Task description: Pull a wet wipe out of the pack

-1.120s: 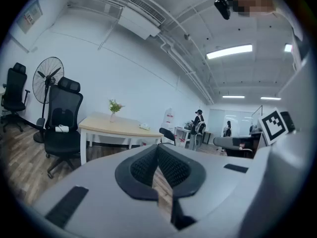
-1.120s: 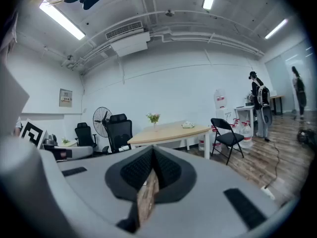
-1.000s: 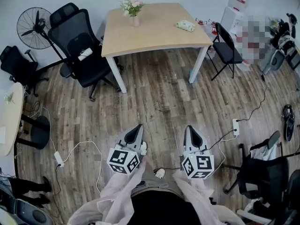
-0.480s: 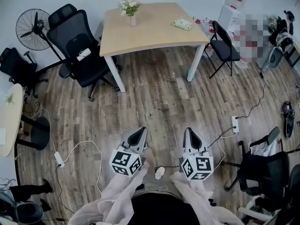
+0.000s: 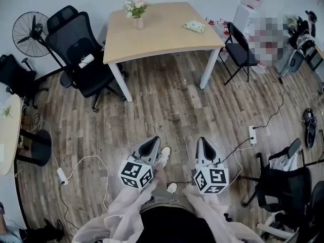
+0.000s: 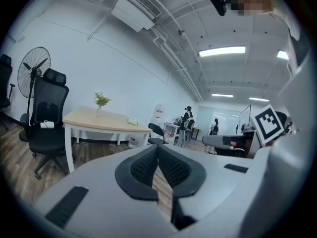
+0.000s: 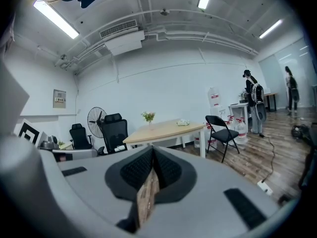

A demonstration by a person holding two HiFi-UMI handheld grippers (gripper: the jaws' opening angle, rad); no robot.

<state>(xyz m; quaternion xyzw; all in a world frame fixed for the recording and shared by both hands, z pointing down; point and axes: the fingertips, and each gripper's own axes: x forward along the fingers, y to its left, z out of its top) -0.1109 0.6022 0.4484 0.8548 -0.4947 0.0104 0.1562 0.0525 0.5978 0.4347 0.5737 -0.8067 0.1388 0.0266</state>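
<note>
The wet wipe pack [image 5: 194, 27] is a small pale green packet lying near the far right corner of the wooden table [image 5: 162, 37], far ahead of me. The same pack [image 6: 132, 121] shows tiny in the left gripper view, and in the right gripper view the pack [image 7: 184, 123] sits on the tabletop. My left gripper [image 5: 152, 145] and right gripper [image 5: 204, 145] are held side by side low over the floor, pointing toward the table. Both are shut with nothing between the pads, as the left gripper [image 6: 158, 150] and right gripper [image 7: 152, 151] show.
A vase of flowers [image 5: 135, 9] stands on the table's far left. A black office chair [image 5: 81, 54] and a fan [image 5: 30, 32] are at its left, a folding chair [image 5: 238, 47] at its right. Cables and a power strip [image 5: 251, 134] lie on the wood floor.
The view has shifted forward and the table sits slightly further left. A white shoe now shows between the grippers. Both grippers stay shut and keep their side-by-side pose.
</note>
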